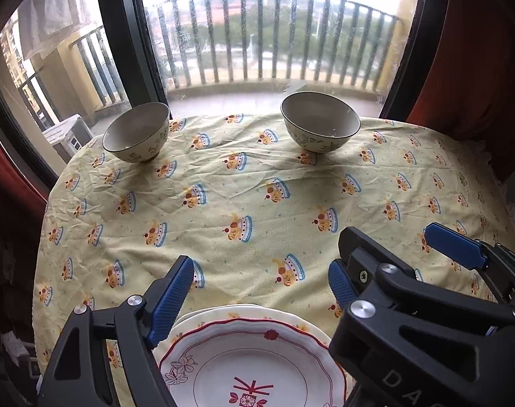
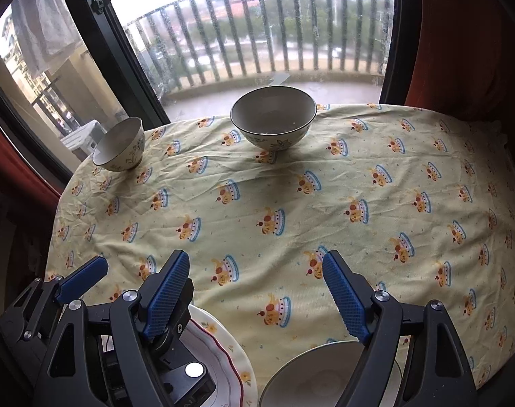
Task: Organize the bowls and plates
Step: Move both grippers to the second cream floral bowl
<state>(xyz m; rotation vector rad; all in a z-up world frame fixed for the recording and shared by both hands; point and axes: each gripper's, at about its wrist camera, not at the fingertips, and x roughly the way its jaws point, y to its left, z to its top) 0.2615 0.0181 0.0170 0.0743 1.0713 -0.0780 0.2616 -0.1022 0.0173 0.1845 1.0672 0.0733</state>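
At the far left of the worktop (image 1: pixel 257 203), near the window, a small bowl (image 1: pixel 135 132) was seen standing upright on the patterned cloth (image 2: pixel 291 196), and well apart to its right a larger bowl (image 1: pixel 320 122) stood upright too. At the near edge a red-trimmed plate (image 1: pixel 254 363) lay stacked on a paler plate (image 1: pixel 291 317), and to the right of that stack a third bowl (image 2: pixel 311 376) was glimpsed, partly hidden. The left hand-held gripper (image 1: pixel 260 291) was held wide open above the plate stack with nothing between its blue pads (image 1: pixel 171 300); the right hand-held gripper (image 2: pixel 254 291) was likewise spread wide and empty, above the cloth between the stack and the near bowl. All the crockery was judged to be glazed ceramic: stiff, fairly heavy, slippery under rubber pads and liable to chip if knocked or dropped. A bowl would best be taken by its rim, one pad inside and one outside the wall; a plate would best be pinched at its raised edge and lifted level. The far bowls were presumably still to be gathered.
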